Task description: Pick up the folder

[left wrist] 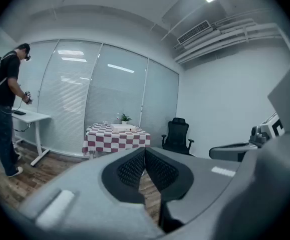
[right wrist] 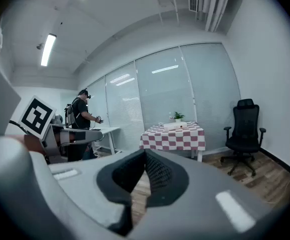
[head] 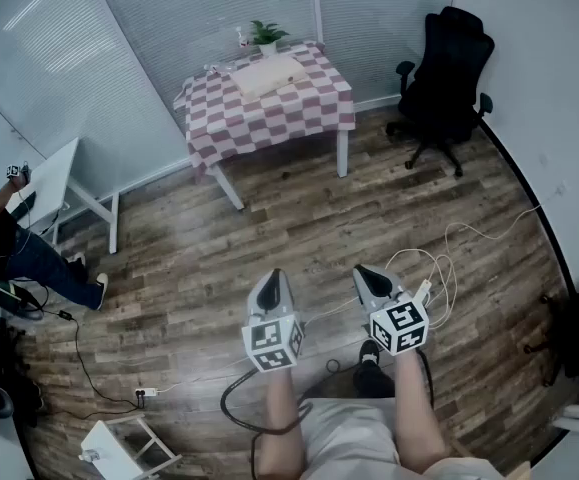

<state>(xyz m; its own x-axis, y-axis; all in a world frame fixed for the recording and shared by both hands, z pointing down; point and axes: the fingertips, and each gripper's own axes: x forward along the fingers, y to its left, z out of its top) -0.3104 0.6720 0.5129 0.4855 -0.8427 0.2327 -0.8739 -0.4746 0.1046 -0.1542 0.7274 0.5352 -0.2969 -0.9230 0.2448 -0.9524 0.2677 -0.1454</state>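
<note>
A pale, flat folder (head: 269, 73) lies on a table with a red-and-white checked cloth (head: 309, 108) at the far side of the room. It shows small in the left gripper view as the folder (left wrist: 123, 128) and in the right gripper view as the folder (right wrist: 175, 126). My left gripper (head: 274, 280) and right gripper (head: 367, 273) hang side by side over the wooden floor, far short of the table. Both are shut with nothing between the jaws.
A black office chair (head: 447, 78) stands right of the table. A small potted plant (head: 266, 36) sits at the table's back edge. A person (head: 14, 248) stands by a white desk (head: 64, 183) at the left. Cables (head: 439, 268) trail over the floor.
</note>
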